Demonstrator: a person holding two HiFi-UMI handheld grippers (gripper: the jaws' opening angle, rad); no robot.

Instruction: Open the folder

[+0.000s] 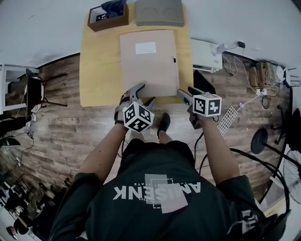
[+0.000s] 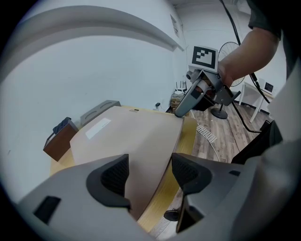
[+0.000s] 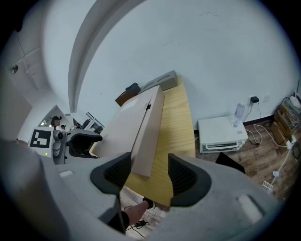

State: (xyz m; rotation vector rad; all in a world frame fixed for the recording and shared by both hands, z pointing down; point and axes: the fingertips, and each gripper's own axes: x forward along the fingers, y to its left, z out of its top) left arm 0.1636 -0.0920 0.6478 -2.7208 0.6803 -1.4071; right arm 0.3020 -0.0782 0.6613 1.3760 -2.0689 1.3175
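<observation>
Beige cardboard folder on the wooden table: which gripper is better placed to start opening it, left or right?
Probably the right gripper. The beige cardboard folder has its small dark clasp on the right edge, and that edge's near corner lines up between the right gripper's open jaws.

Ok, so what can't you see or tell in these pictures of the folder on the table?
Inside of the folder: every view, its closed cover hides it.
Words on its white label: head view, too small; left gripper view, blurry.
The dark thing in the brown box: head view, too small to name.
Far side of the grey block: head view, cut off by the top edge.
</observation>
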